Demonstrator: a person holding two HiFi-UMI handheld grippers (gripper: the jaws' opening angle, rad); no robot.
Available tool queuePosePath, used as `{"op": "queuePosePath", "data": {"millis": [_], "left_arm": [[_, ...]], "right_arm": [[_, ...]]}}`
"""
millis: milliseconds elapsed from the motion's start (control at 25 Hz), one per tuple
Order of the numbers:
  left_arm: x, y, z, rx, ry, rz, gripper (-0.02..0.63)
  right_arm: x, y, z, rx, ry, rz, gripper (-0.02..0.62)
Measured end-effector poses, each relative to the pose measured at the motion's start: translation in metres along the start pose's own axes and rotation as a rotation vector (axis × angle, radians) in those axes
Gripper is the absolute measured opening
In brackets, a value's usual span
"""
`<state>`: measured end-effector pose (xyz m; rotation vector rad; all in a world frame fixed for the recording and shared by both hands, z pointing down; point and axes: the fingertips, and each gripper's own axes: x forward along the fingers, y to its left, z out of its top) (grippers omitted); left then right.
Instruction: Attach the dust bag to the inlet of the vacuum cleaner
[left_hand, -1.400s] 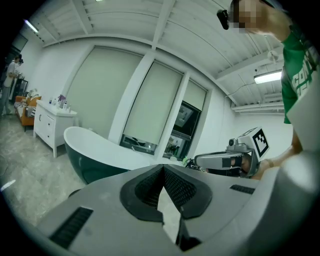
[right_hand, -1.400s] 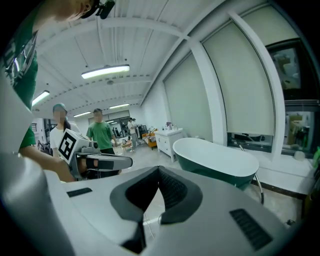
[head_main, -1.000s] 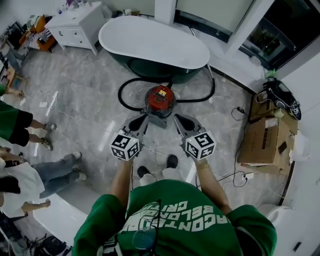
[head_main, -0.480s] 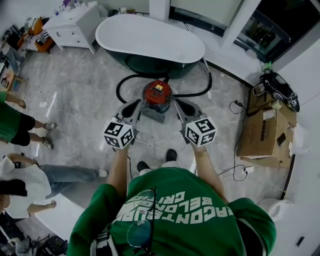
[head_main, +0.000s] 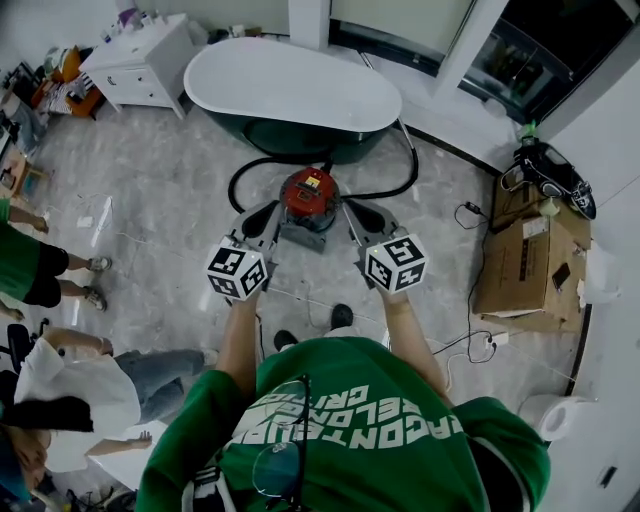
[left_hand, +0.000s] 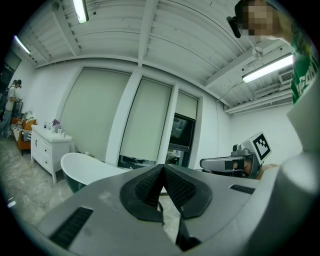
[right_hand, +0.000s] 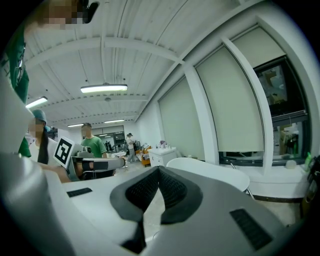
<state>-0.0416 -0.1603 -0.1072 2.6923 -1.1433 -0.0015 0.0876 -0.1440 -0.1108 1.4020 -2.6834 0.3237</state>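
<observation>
The red vacuum cleaner (head_main: 308, 195) stands on the marble floor in front of the bathtub, with its black hose (head_main: 236, 180) looped around it. No dust bag shows in any view. My left gripper (head_main: 256, 220) hovers in the air just left of the vacuum in the head view, and my right gripper (head_main: 360, 216) hovers just right of it. Both point level towards the tub. In the left gripper view the pads (left_hand: 163, 168) meet with nothing between them. The right gripper view shows the same, with its pads (right_hand: 159, 171) closed and empty.
A white bathtub (head_main: 290, 85) lies beyond the vacuum, and a white cabinet (head_main: 135, 60) stands at the back left. Cardboard boxes (head_main: 525, 270) and a cable (head_main: 470, 350) are at the right. People (head_main: 60, 375) stand at the left.
Both grippers have risen slightly, staying shut either side of the vacuum. The people at the left have shifted position.
</observation>
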Motion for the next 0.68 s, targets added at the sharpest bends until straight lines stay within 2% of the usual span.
{"op": "queuePosePath", "data": {"millis": [680], "left_arm": [[0.015,0.006,0.009,-0.001,-0.012,-0.008,0.003]], "right_arm": [[0.013,-0.009,0.007,-0.015,-0.002,0.004,0.009]]}}
